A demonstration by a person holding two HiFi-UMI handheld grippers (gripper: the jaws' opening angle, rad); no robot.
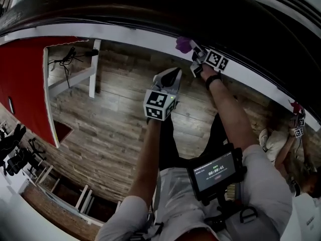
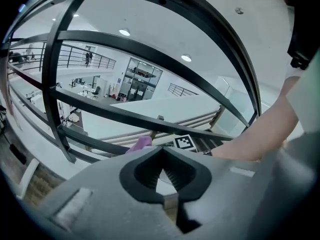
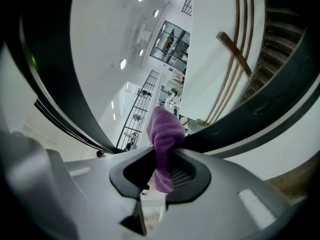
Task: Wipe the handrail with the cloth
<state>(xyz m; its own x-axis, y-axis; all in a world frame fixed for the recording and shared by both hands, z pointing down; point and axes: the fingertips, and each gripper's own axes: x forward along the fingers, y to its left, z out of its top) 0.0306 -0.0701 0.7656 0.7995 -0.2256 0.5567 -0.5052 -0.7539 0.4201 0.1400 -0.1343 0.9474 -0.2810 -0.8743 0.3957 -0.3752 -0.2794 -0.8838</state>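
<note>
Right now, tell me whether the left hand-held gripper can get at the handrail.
Probably yes. The left hand-held gripper hangs below the handrail, jaws together and empty, and nothing shows between them. The right hand-held gripper holds the cloth at the rail off to one side, out of its way.

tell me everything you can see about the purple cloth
The cloth is purple and looks soft and fuzzy, like microfibre. It is bunched up rather than spread flat, and pinched between the jaws of the right gripper, which are shut on it. One crumpled end sticks out past the jaw tips and seems to press against the dark handrail; a shorter tail hangs back between the jaws. Nothing else is seen touching it.
</note>
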